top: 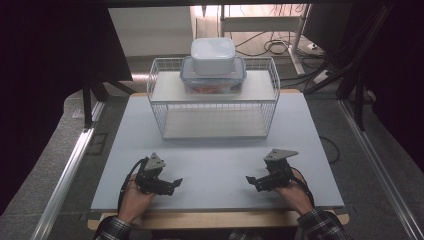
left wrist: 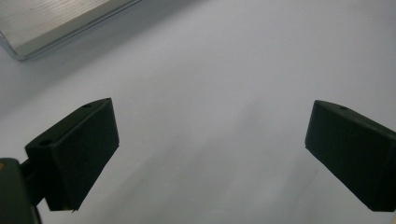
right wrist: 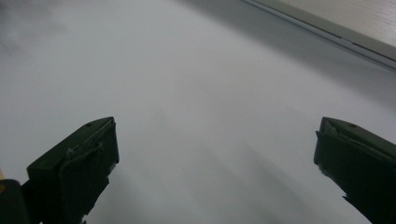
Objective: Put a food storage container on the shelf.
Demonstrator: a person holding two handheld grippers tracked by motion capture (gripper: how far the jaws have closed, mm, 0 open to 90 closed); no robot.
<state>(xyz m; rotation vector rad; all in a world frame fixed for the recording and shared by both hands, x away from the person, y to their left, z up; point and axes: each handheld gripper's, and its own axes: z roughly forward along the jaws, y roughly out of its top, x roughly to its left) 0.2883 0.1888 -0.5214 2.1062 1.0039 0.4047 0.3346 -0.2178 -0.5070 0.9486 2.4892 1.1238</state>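
Note:
A white wire rack stands at the far middle of the pale table. On its upper shelf sits a clear food box with a blue-rimmed lid, holding something orange, and a smaller white lidded box is stacked on top. My left gripper rests near the front left of the table, open, with bare table between its jaws. My right gripper rests near the front right, also open over bare table. Both point inward toward the table's middle.
The rack's lower shelf holds nothing. Aluminium rails run along both sides of the table. Cables lie on the floor behind the rack. A wooden strip edges the table front.

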